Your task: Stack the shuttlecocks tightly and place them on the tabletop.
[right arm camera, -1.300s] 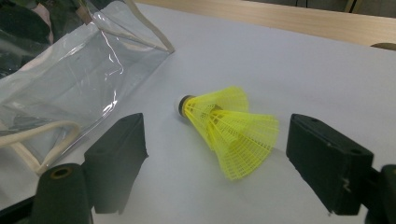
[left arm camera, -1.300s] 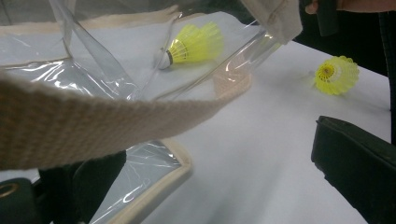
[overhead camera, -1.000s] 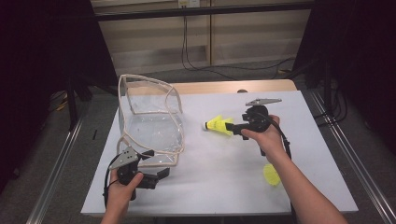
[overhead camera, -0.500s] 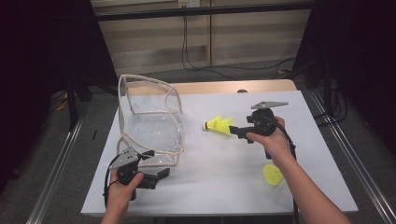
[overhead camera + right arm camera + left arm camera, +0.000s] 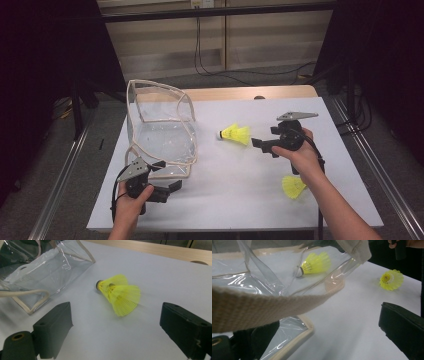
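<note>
A clear plastic bag (image 5: 159,134) with beige webbing trim stands open on the left of the white table (image 5: 240,200). One yellow shuttlecock (image 5: 236,133) lies on its side mid-table, cork toward the bag. Just right of it my right gripper (image 5: 263,137) is open. In the right gripper view the shuttlecock (image 5: 120,293) lies ahead of the wide-apart jaws, untouched. A second shuttlecock (image 5: 293,186) sits by the right forearm. My left gripper (image 5: 167,175) is open at the bag's front corner. In the left gripper view the bag's beige strap (image 5: 262,307) crosses between the jaws.
Bare wood (image 5: 225,93) shows at the table's far edge. Metal rails (image 5: 60,190) run along both sides of the table. In the left gripper view both shuttlecocks appear, one (image 5: 315,262) seen through the bag's plastic and one (image 5: 391,279) at the right.
My right gripper has drawn back to the right, away from the mid-table shuttlecock, which stays lying on the table. The left gripper and the bag have not moved.
</note>
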Demonstrator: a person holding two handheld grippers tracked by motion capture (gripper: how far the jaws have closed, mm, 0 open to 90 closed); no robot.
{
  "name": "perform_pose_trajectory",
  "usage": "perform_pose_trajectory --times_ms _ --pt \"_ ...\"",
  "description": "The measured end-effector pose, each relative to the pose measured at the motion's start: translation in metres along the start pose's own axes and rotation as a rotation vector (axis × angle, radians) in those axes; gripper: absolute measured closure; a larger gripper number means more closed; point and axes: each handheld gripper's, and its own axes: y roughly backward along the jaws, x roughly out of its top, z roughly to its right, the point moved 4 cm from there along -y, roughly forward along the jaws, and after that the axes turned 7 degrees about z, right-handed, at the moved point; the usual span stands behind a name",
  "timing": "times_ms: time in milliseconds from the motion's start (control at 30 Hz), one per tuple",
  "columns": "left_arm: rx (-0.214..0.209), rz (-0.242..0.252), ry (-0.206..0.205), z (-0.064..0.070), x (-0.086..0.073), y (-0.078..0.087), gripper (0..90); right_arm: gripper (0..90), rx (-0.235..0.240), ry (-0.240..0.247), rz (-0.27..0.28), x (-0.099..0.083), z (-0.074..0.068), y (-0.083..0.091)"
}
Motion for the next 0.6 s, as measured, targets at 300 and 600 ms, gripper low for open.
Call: perform_pose_trajectory --times_ms 300,600 --pt "-0.004 0.001 0.0 0.0 0.0 0.0 3.3 7.7 -0.002 0.004 -0.007 -0.007 0.002 0.009" --pt "-0.004 0.0 0.004 -0.001 -0.001 0.0 3.3 5.8 0.01 0.01 -0.02 -0.017 0.003 0.016"
